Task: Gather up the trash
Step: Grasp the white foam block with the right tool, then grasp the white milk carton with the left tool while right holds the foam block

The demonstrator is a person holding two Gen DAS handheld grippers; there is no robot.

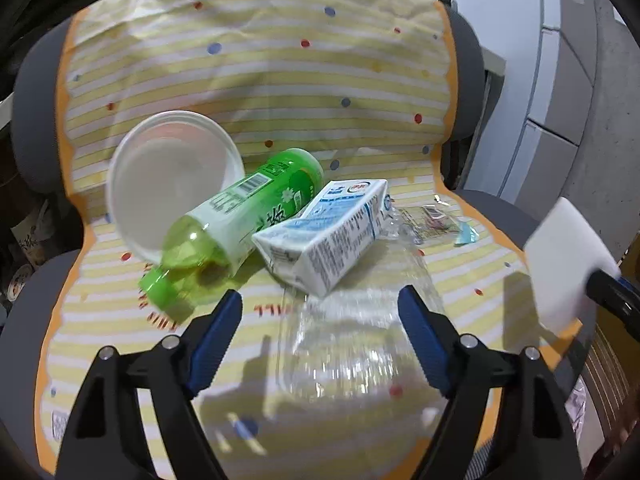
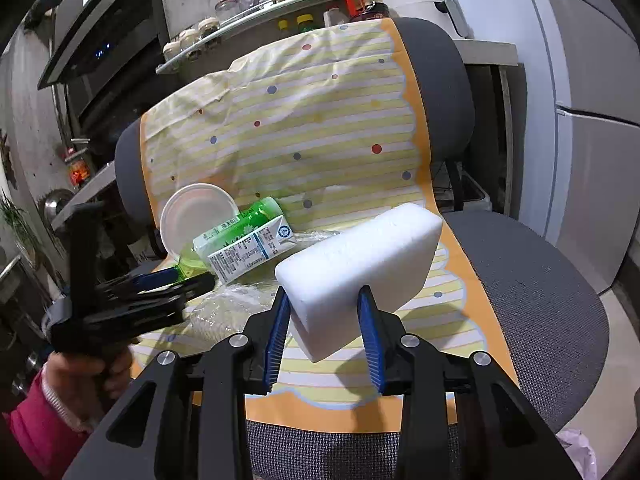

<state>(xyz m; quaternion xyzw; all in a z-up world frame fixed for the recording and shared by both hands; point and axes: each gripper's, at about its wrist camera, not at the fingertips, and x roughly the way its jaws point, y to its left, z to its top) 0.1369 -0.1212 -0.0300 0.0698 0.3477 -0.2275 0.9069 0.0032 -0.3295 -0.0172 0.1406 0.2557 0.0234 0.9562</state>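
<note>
White foam block (image 2: 360,268) sat clamped between the two blue-padded fingers (image 2: 276,336) of the right gripper (image 2: 325,332), held clear above the seat; in the left wrist view the same block appeared at about 3 o'clock. The left gripper (image 1: 320,316) stood with its jaws wide apart and nothing between them, poised over a crumpled clear plastic bottle (image 1: 360,344) that lay on the striped yellow cloth (image 1: 280,88) covering a grey office chair (image 2: 540,280).

At 12 o'clock from the left gripper lay the remaining litter, close together. A blue-and-white milk carton (image 1: 328,228) lay on its side, touching a green plastic bottle (image 1: 240,216) at its 9 o'clock, the bottle's cap (image 1: 160,288) pointing toward the camera. A white disposable bowl (image 1: 172,176) leaned on its edge just behind the green bottle, its opening facing forward. A small clear wrapper (image 1: 432,220) lay at 2 o'clock, beside the carton.

In the right wrist view a hand (image 2: 92,368) in a pink sleeve (image 2: 40,424) gripped the left gripper's handle at 8 o'clock.
</note>
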